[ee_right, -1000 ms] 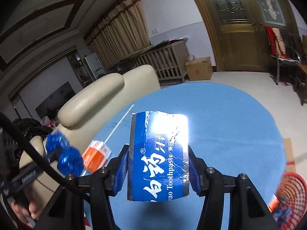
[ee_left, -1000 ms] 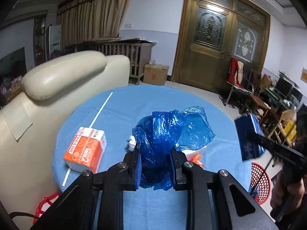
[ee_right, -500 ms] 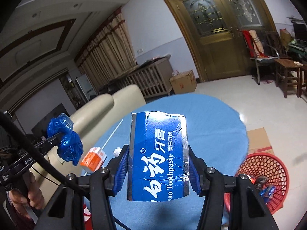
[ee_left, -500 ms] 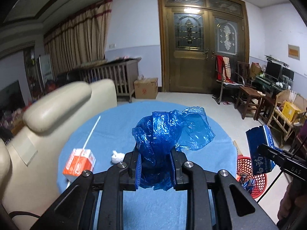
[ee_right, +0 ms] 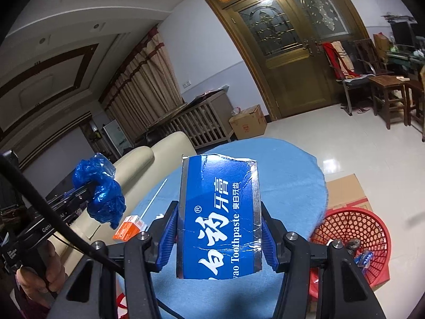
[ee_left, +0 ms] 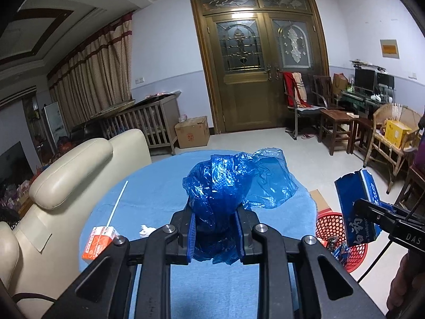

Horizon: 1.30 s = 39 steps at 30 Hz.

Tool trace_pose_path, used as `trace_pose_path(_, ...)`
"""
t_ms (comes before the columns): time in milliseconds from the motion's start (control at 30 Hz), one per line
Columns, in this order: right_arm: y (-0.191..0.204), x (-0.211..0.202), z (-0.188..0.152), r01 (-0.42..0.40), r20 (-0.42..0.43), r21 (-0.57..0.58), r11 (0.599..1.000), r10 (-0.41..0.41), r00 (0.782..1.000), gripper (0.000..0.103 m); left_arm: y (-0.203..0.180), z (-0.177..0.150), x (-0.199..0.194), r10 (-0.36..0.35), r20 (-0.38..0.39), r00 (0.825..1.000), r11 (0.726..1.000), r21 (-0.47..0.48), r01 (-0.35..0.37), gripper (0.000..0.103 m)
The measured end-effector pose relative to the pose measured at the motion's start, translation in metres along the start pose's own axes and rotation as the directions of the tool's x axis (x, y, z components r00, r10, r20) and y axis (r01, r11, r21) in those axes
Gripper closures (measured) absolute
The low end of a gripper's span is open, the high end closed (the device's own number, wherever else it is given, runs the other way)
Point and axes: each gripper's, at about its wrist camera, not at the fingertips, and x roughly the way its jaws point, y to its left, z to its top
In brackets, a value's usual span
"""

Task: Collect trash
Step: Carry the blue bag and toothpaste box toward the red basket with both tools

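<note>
My left gripper (ee_left: 215, 235) is shut on a crumpled blue plastic bag (ee_left: 228, 183) and holds it high above the round blue table (ee_left: 148, 194). My right gripper (ee_right: 219, 236) is shut on a torn blue toothpaste box (ee_right: 220, 218), held above the table's right side. The box also shows in the left wrist view (ee_left: 356, 207), over a red mesh basket (ee_left: 334, 226). The basket (ee_right: 353, 228) stands on the floor right of the table with some trash in it. An orange carton (ee_left: 99, 242), a white crumpled tissue (ee_left: 146, 230) and a thin white stick (ee_left: 117, 203) lie on the table.
A cream leather sofa (ee_left: 66, 170) stands against the table's left side. A flat cardboard sheet (ee_right: 345, 191) lies on the floor behind the basket. Wooden chairs and stools (ee_left: 337, 127) stand at the right, and a cardboard box (ee_left: 192, 131) near the door.
Both grippers have risen and pulled back from the table with their loads. The red basket has come into fuller view at the right.
</note>
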Motion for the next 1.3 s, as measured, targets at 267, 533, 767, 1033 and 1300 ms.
trace_pose_path(267,-0.033,-0.013,-0.003,0.022,0.013,0.066,0.998,-0.023,1.0,0.045,-0.027,-0.002,0.013,-0.028,-0.034,0.999,0.998,0.06,0.03,0.077)
trace_pose_path(533,-0.067,-0.029,-0.011,0.047,0.026,0.127,0.991,-0.05,0.998,0.045,-0.056,-0.007,0.022,-0.051,-0.067,0.996,0.992,0.113,0.059,0.077)
trace_pose_path(767,-0.089,-0.043,-0.014,0.059,0.039,0.18,0.982,-0.067,0.997,0.045,-0.067,-0.006,0.023,-0.07,-0.078,0.994,0.985,0.15,0.081,0.077)
trace_pose_path(1033,-0.105,-0.055,-0.016,0.056,0.051,0.227,0.972,-0.069,0.996,0.045,-0.082,0.001,0.023,-0.086,-0.083,0.993,0.978,0.184,0.1,0.077)
trace_pose_path(1300,-0.107,-0.06,-0.018,0.054,0.051,0.237,0.97,-0.067,0.996,0.045,-0.09,0.0,0.025,-0.09,-0.094,0.991,0.973,0.204,0.108,0.077)
